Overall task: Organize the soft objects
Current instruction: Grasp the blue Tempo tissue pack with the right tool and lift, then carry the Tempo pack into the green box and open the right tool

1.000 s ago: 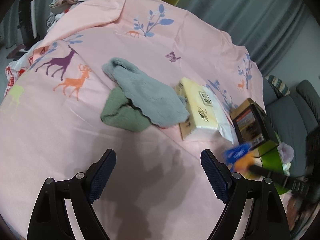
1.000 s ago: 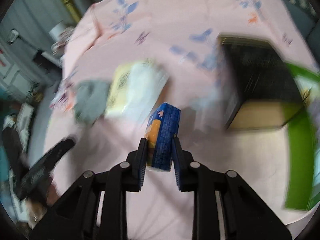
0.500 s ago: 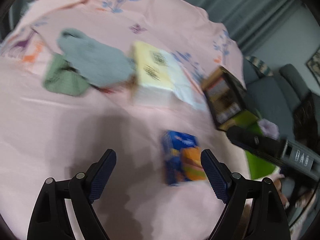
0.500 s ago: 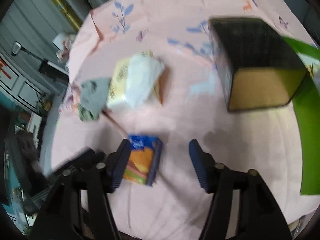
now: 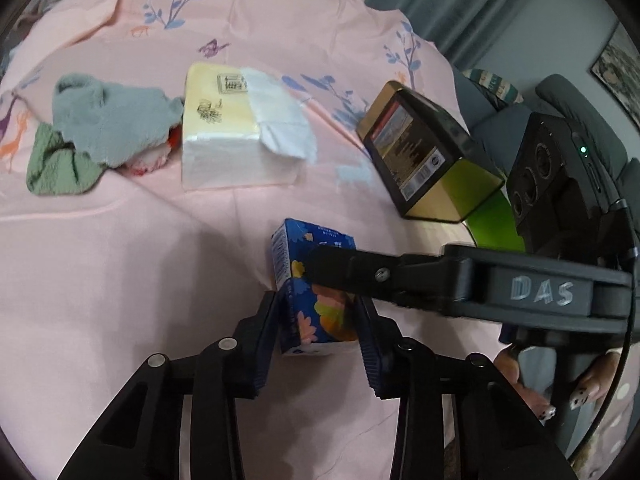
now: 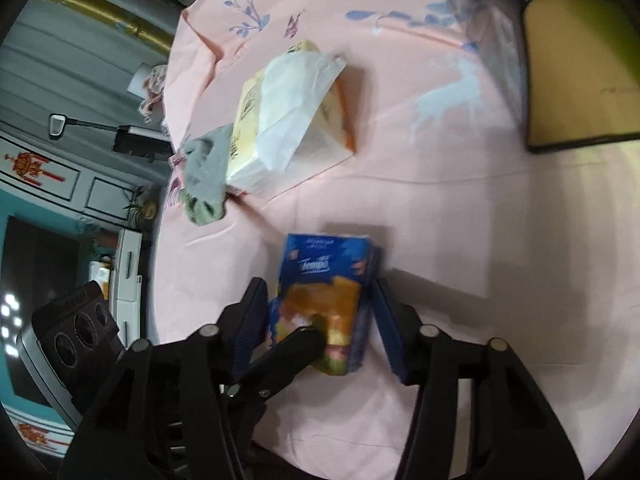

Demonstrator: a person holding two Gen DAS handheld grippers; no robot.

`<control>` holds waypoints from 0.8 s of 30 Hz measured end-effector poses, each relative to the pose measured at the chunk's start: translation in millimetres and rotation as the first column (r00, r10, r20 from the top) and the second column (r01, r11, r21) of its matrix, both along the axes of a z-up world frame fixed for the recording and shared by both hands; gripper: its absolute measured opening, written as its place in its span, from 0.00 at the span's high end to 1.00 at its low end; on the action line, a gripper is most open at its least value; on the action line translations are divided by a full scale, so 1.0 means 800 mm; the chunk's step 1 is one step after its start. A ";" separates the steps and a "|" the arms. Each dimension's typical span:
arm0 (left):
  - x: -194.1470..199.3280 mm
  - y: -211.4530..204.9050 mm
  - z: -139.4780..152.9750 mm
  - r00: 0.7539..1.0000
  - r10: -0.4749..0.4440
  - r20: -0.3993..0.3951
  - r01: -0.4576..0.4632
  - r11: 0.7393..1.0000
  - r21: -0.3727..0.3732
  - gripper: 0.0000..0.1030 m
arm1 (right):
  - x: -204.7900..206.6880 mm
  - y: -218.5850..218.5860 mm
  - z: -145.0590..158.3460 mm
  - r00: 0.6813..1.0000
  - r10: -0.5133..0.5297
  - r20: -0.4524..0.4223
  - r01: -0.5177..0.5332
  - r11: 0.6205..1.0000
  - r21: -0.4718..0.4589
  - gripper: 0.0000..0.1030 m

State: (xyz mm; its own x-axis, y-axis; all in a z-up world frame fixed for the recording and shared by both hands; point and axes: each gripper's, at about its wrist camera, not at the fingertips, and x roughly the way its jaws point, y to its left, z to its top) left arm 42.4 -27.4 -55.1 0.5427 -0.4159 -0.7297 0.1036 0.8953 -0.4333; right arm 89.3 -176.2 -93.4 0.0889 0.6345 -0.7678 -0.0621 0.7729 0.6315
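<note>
**Blue tissue pack flanked by both grippers on the pink cloth**

Pink cloth printed with deer and blue branches covers the work surface; grey curtains hang behind it and a grey sofa stands at the far right of the left wrist view.

Blue tissue pack, orange patch on its face, lies on the cloth near the front edge. The word "Tempo" reads on it in the right wrist view.

Left gripper: partly closed, one finger on each side of the pack's near end. The pads sit against or just beside the pack's sides; firm contact cannot be confirmed.

Right gripper: also partly open, fingers either side of the same pack with a narrow gap visible at each side. In the left wrist view its black arm, marked "DAS", crosses over the pack's top from the right.

Farther back on the cloth:
- yellow tissue pack, a white sheet folded over its top
- grey towel touching its left side, lying over a green cloth
- gold and black box to the right, tilted, with a green container just behind it.
</note>
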 end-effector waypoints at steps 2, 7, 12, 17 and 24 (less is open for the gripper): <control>0.000 -0.005 0.007 1.000 0.002 0.014 -0.002 1.000 0.004 0.63 | -0.001 -0.005 0.009 1.000 -0.013 0.028 0.013 1.000 -0.017 0.59; -0.004 -0.036 0.046 0.993 -0.035 0.110 0.033 0.999 0.019 0.63 | 0.000 -0.043 0.052 0.989 -0.077 0.128 0.077 0.997 0.003 0.59; -0.005 -0.090 0.094 0.969 -0.102 0.225 0.097 0.995 0.033 0.63 | -0.009 -0.098 0.108 0.945 -0.177 0.275 0.183 0.983 0.003 0.58; 0.004 -0.148 0.130 0.940 -0.185 0.287 0.184 0.982 0.028 0.63 | -0.019 -0.169 0.141 0.888 -0.291 0.355 0.303 0.953 0.023 0.58; 0.016 -0.241 0.162 0.875 -0.322 0.361 0.323 0.945 0.060 0.63 | -0.034 -0.261 0.169 0.794 -0.438 0.423 0.456 0.888 0.064 0.57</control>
State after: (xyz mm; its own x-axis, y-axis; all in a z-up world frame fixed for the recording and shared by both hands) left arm 55.1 -220.1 74.8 0.6039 -0.6142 -0.5080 0.5359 0.7847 -0.3117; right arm 61.8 -384.9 41.7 0.6693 0.4155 -0.6160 0.0483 0.8030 0.5940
